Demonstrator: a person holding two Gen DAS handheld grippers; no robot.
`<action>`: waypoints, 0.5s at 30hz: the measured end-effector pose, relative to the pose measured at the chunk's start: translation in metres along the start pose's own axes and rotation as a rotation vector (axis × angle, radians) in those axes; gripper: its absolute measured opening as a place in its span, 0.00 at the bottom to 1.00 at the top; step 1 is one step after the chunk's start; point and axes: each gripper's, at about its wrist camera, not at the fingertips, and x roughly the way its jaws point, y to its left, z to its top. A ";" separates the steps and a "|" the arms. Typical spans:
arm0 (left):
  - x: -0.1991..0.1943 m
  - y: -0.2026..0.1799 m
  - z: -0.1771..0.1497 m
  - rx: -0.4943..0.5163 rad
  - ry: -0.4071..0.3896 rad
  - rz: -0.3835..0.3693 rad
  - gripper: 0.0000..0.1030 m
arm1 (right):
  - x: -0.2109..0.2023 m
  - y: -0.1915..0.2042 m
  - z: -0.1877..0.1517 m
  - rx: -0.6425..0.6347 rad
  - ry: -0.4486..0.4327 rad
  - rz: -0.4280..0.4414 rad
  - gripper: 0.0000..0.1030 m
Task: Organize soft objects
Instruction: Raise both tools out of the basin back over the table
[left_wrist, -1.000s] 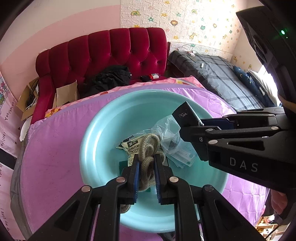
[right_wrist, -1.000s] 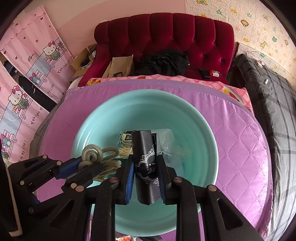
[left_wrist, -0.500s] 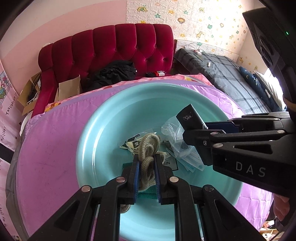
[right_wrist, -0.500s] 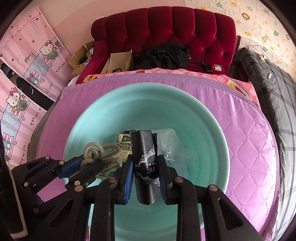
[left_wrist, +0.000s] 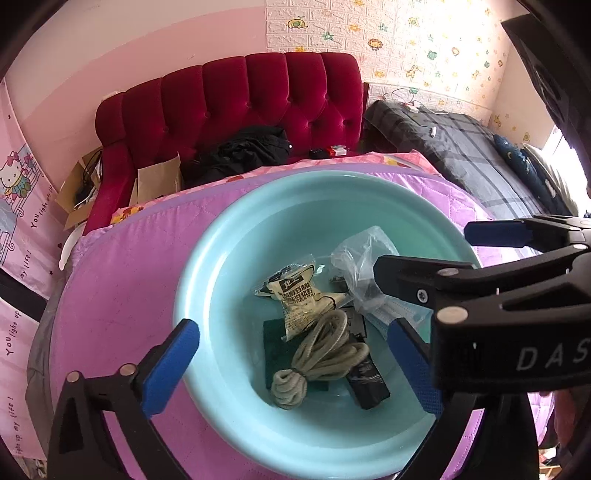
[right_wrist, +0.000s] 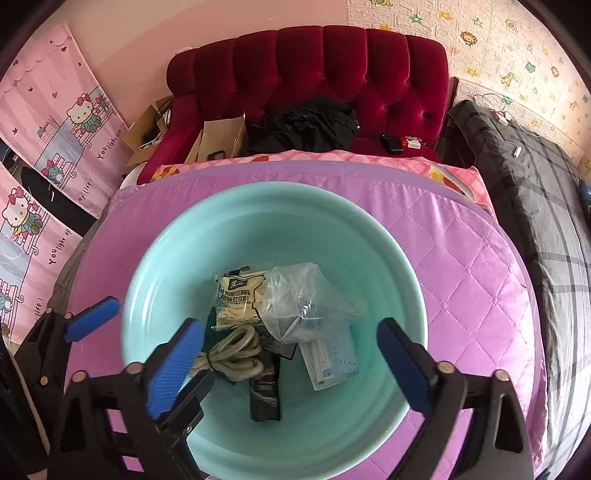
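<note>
A teal basin sits on a purple quilted pad. In it lie a coiled beige rope, a black packet, a beige snack packet, a clear plastic bag, a face mask and a green cloth. My left gripper is open and empty above the rope. My right gripper is open and empty above the black packet.
The purple quilted pad covers a round table. A red tufted sofa with black clothes and cardboard stands behind. A plaid-covered bed is at the right. Pink Hello Kitty curtains hang at the left.
Both grippers have opened. The rope has dropped from the left gripper and the black packet from the right gripper into the basin. Both grippers have risen a little.
</note>
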 end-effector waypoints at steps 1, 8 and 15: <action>-0.003 0.000 -0.001 0.002 -0.011 0.004 1.00 | -0.001 -0.001 -0.002 -0.002 -0.001 -0.009 1.00; -0.020 -0.001 -0.011 -0.005 -0.026 0.007 1.00 | -0.016 -0.003 -0.019 -0.017 -0.006 -0.029 1.00; -0.039 -0.003 -0.030 -0.029 -0.026 0.003 1.00 | -0.037 -0.003 -0.042 -0.015 -0.023 -0.031 1.00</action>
